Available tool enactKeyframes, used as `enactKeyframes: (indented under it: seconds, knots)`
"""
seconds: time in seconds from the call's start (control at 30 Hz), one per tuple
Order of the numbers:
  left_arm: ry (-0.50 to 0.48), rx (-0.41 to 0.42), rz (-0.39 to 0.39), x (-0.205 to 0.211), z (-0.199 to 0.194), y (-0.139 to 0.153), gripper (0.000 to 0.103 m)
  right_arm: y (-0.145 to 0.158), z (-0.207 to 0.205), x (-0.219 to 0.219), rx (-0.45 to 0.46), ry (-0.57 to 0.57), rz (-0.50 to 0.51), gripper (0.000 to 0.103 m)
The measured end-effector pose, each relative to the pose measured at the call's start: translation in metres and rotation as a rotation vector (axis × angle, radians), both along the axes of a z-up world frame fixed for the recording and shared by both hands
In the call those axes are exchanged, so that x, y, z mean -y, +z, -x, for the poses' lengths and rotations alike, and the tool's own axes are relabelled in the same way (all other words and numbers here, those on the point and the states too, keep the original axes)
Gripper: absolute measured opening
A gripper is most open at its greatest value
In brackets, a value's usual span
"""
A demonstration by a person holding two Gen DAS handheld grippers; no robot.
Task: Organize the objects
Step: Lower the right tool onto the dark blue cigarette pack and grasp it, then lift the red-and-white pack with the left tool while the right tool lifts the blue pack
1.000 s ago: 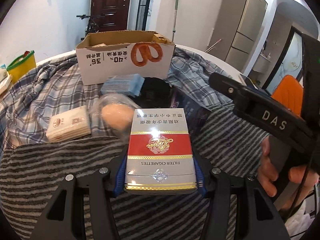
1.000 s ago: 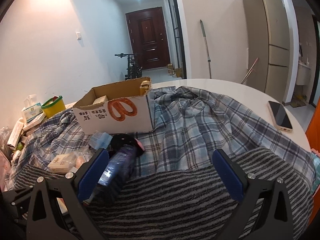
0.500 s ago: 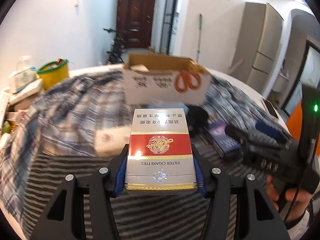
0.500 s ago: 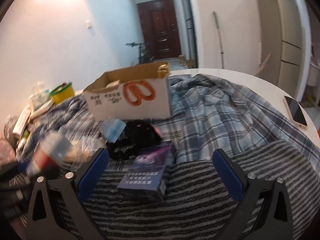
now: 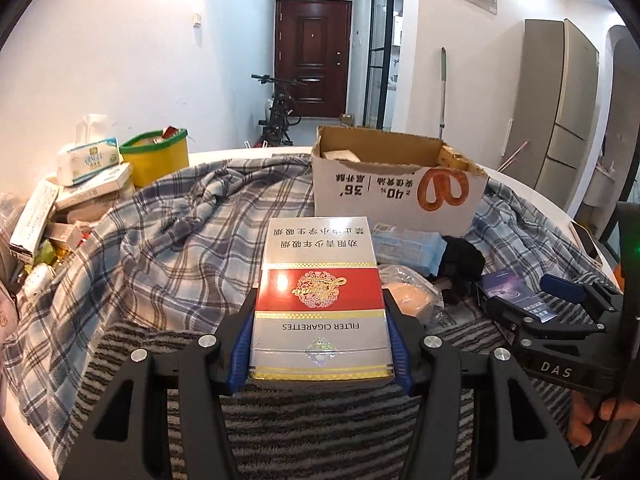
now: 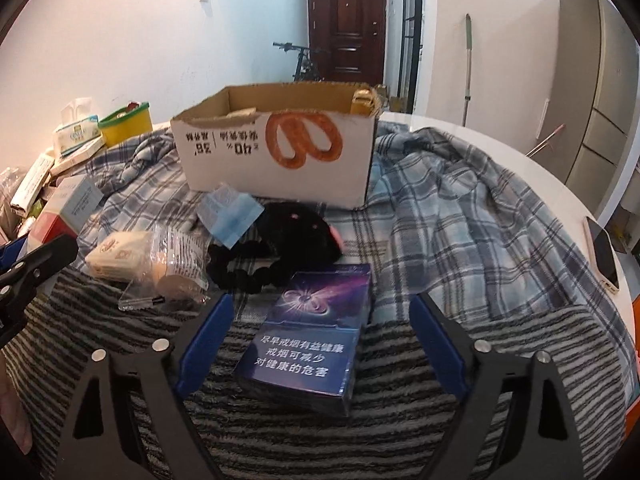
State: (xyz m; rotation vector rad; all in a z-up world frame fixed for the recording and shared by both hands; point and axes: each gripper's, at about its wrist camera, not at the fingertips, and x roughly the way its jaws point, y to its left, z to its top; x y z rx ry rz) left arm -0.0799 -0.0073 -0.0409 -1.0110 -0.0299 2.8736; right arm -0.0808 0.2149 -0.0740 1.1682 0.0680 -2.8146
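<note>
My left gripper (image 5: 318, 344) is shut on a red, white and gold cigarette carton (image 5: 320, 300), held above the striped cloth; the carton also shows in the right wrist view (image 6: 64, 210). My right gripper (image 6: 318, 344) is open, its blue pads either side of a dark blue cigarette pack (image 6: 312, 336) lying on the striped cloth, not touching it. The open cardboard box (image 6: 280, 148) with a pretzel print stands behind, also in the left wrist view (image 5: 396, 188). The right gripper (image 5: 560, 300) shows at the right of the left wrist view.
A blue mask pack (image 6: 230, 210), a black fuzzy item (image 6: 280, 248), a beige pack (image 6: 116, 256) and a clear bag (image 6: 176, 260) lie before the box. Tissue boxes (image 5: 88, 156) and a yellow bin (image 5: 156, 156) crowd the left. A phone (image 6: 604, 256) lies at the right.
My left gripper has lifted and swung left with the carton. My right gripper has moved forward and down, so that the blue pack now lies between its open fingers.
</note>
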Motion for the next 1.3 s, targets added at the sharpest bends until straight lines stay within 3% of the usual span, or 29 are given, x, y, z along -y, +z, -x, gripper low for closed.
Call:
enactKeyframes:
  seconds: [0.43, 0.47, 0.5, 0.53, 0.77, 1.1, 1.3]
  knots:
    - [-0.013, 0.034, -0.021, 0.001, 0.006, -0.011, 0.058, -0.016, 0.011, 0.003, 0.064, 0.001, -0.031, 0.074]
    - [-0.012, 0.034, -0.021, 0.001, 0.006, -0.011, 0.058, -0.016, 0.011, 0.004, 0.064, -0.002, -0.034, 0.066]
    - [-0.012, 0.033, -0.021, 0.001, 0.006, -0.011, 0.058, -0.017, 0.011, 0.003, 0.067, -0.003, -0.032, 0.051]
    - [-0.011, 0.033, -0.022, 0.001, 0.006, -0.011, 0.058, -0.017, 0.012, 0.001, 0.072, -0.003, -0.023, 0.050]
    - [-0.013, 0.016, -0.024, 0.001, 0.004, -0.010, 0.058, -0.009, 0.004, -0.011, 0.008, -0.011, 0.065, 0.049]
    - [0.007, -0.102, -0.028, 0.005, -0.015, 0.003, 0.058, 0.006, -0.012, -0.018, -0.116, -0.005, 0.126, 0.049]
    - [-0.007, -0.130, -0.047, 0.006, -0.019, 0.006, 0.058, 0.007, -0.013, -0.018, -0.121, 0.007, 0.144, 0.049]
